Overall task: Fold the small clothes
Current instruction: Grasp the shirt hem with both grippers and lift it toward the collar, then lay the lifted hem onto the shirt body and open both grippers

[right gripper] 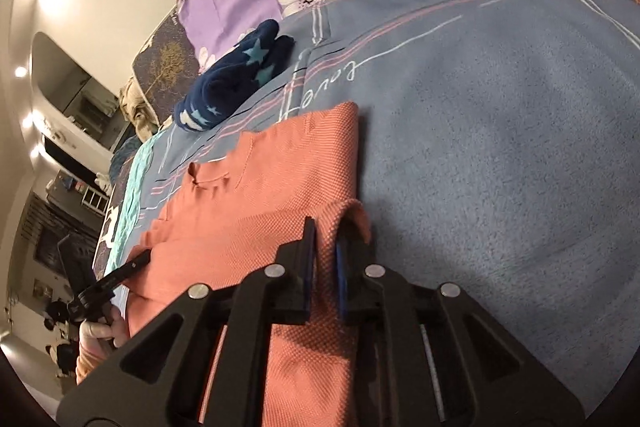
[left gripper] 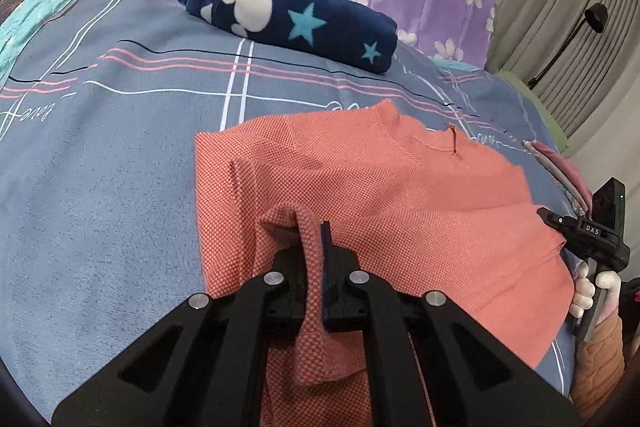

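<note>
Fingers (left gripper: 325,239) of the left gripper (left gripper: 318,267) and right gripper (right gripper: 324,259) each pinch a raised fold of the salmon knit top (left gripper: 380,187) lying on the bed (left gripper: 100,167). Mid-fold, I'd judge; next, carry both edges across evenly.

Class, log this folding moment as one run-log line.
left gripper: shut on coral sweater | right gripper: shut on coral sweater | sweater: sleeves folded in, flat on bed | navy fleece: already folded, behind
</note>
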Tool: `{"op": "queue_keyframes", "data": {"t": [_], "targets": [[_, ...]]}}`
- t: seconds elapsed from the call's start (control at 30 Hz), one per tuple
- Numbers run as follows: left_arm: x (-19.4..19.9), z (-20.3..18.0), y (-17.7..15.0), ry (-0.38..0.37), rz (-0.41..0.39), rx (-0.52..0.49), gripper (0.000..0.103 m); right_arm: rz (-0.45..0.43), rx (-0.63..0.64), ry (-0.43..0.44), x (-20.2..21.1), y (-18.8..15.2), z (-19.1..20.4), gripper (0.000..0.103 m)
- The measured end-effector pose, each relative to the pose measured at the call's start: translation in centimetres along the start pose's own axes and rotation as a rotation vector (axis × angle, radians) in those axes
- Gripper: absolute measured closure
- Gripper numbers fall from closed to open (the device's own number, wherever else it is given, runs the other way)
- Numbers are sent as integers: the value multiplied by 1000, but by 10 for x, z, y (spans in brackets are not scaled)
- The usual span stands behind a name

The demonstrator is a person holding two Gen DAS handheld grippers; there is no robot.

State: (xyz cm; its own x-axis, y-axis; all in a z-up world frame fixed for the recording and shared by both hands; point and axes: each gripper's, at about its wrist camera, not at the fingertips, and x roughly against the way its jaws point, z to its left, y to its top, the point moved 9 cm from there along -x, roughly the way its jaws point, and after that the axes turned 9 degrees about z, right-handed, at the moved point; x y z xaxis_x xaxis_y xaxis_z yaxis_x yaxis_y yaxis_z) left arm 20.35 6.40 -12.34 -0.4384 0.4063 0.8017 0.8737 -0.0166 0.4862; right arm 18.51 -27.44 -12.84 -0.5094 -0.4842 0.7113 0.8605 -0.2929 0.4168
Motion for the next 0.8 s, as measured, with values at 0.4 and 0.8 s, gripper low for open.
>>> {"op": "queue_keyframes", "data": {"t": [0.4, 0.8], "targets": [[33, -13, -30, -68, 32, -29, 99, 40, 123, -10, 41, -42, 22, 97], [47, -1, 81, -98, -172, 88, 91, -117, 46, 96, 39, 76, 41, 90]]}}
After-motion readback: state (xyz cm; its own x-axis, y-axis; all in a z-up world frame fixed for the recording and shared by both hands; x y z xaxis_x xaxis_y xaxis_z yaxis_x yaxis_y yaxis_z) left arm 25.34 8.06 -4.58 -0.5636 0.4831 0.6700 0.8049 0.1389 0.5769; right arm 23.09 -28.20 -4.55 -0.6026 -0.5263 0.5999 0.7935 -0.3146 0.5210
